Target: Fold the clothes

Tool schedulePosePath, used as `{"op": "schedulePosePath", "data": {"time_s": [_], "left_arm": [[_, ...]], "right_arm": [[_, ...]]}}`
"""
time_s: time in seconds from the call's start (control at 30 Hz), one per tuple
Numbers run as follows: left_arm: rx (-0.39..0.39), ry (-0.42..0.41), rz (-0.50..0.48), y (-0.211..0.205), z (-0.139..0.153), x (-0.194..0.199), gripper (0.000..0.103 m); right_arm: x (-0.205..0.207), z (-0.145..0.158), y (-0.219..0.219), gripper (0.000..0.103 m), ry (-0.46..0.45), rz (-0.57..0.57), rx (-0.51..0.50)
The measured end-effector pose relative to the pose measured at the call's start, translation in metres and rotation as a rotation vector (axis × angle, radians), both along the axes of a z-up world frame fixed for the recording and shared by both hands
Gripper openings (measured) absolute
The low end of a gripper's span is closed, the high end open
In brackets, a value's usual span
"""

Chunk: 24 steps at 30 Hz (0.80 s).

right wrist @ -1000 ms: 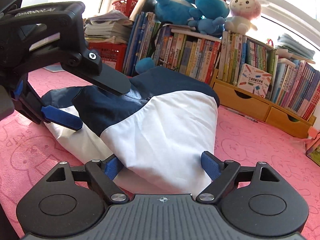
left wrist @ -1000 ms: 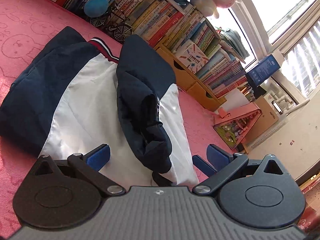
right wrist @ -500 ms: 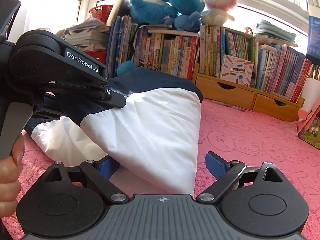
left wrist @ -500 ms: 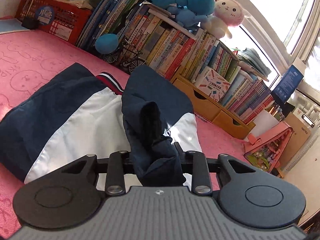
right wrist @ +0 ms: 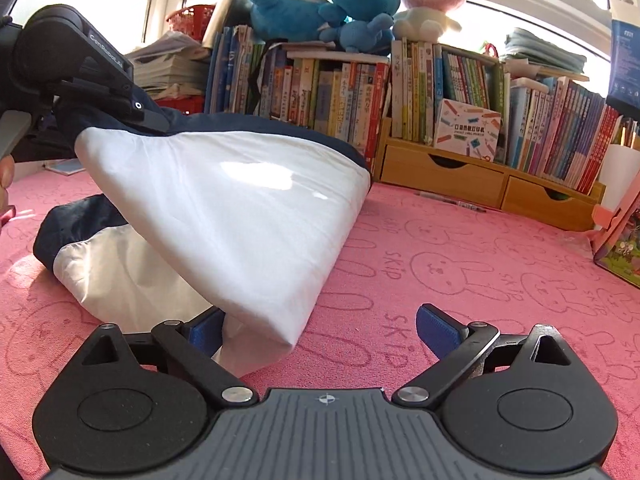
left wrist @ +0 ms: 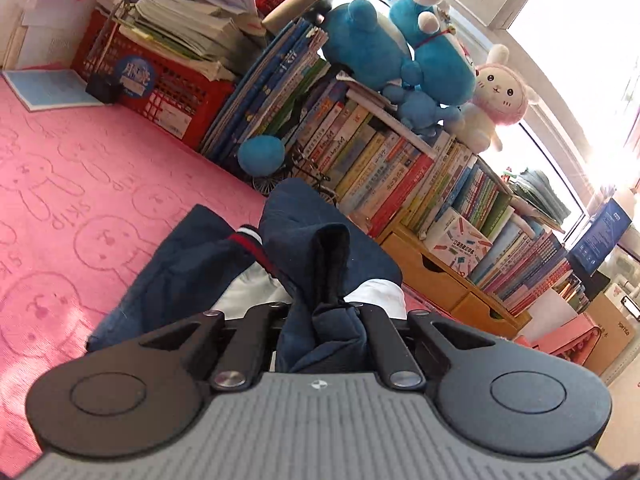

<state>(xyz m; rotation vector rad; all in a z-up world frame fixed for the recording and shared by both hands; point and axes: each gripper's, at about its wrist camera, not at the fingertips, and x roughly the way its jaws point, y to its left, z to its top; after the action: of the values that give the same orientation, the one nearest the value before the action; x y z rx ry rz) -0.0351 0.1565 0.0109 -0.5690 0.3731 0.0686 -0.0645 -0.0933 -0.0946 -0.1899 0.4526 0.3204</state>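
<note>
A navy and white jacket (left wrist: 192, 268) lies on the pink rabbit-print mat (left wrist: 72, 184). My left gripper (left wrist: 324, 320) is shut on a bunched navy fold of the jacket and holds it lifted off the mat. In the right wrist view the same jacket (right wrist: 240, 216) hangs as a raised white panel from the left gripper (right wrist: 132, 108) at upper left. My right gripper (right wrist: 320, 328) is open, low over the mat, with the jacket's white lower corner (right wrist: 276, 340) between its blue pads (right wrist: 436, 330), not pinched.
A long bookshelf (right wrist: 440, 92) with wooden drawers (right wrist: 444, 172) runs along the back, plush toys (right wrist: 348, 4) on top. A red crate (left wrist: 160, 84) with stacked papers stands at back left. A pink box (right wrist: 620, 232) leans at the right.
My left gripper closed on the navy fold and lifted it, raising the white panel. My right gripper stayed open, now nearer the lower corner.
</note>
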Motion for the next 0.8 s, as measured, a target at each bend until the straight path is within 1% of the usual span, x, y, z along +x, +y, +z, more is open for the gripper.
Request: {"op": "schedulePosePath", "data": {"time_s": [0.07,0.1,0.2,0.27,0.3,0.33,0.43,0.5,0.53,0.6,0.63,0.67,0.73,0.77,0.8], "left_arm": [[0.052,0.004,0.029,0.009,-0.002,-0.011,0.007],[0.066,0.021,0.038,0.013,-0.007,-0.013,0.008],[0.073,0.102,0.032,0.025,-0.028,-0.015,0.011],[0.07,0.151,0.014,0.032,-0.043,-0.016,0.014],[0.079,0.154,0.009,0.034,-0.047,-0.018,0.017],[0.094,0.146,0.008,0.035,-0.049,-0.02,0.018],[0.192,0.125,0.012,0.029,-0.046,-0.025,0.02],[0.25,0.116,0.01,0.029,-0.046,-0.029,0.022],[0.274,0.118,0.012,0.029,-0.047,-0.029,0.024],[0.296,0.13,0.007,0.031,-0.049,-0.027,0.025],[0.304,0.14,0.007,0.032,-0.05,-0.025,0.026],[0.322,0.147,0.015,0.031,-0.052,-0.023,0.027],[0.383,0.155,0.031,0.028,-0.055,-0.019,0.031],[0.396,0.161,0.029,0.027,-0.056,-0.017,0.032],[0.398,0.163,0.019,0.028,-0.057,-0.016,0.032]], "right_arm": [[-0.001,0.0,0.005,0.101,-0.007,0.02,-0.025],[-0.002,-0.001,0.008,0.101,-0.013,0.026,-0.041],[-0.006,-0.002,0.016,0.101,-0.035,0.03,-0.093],[-0.007,-0.002,0.018,0.101,-0.043,0.02,-0.103],[-0.007,-0.001,0.017,0.101,-0.041,0.016,-0.098],[-0.005,-0.001,0.015,0.101,-0.034,0.014,-0.086],[-0.002,0.0,0.013,0.101,-0.01,0.018,-0.067],[-0.003,-0.001,0.016,0.1,-0.02,0.029,-0.094],[-0.004,-0.001,0.018,0.097,-0.029,0.036,-0.114],[-0.008,-0.002,0.022,0.092,-0.052,0.051,-0.157],[-0.012,-0.003,0.024,0.086,-0.072,0.059,-0.181],[-0.016,-0.004,0.026,0.082,-0.092,0.067,-0.206],[-0.023,-0.006,0.029,0.065,-0.124,0.083,-0.249],[-0.025,-0.007,0.029,0.06,-0.129,0.093,-0.261],[-0.027,-0.007,0.03,0.052,-0.136,0.101,-0.276]]}}
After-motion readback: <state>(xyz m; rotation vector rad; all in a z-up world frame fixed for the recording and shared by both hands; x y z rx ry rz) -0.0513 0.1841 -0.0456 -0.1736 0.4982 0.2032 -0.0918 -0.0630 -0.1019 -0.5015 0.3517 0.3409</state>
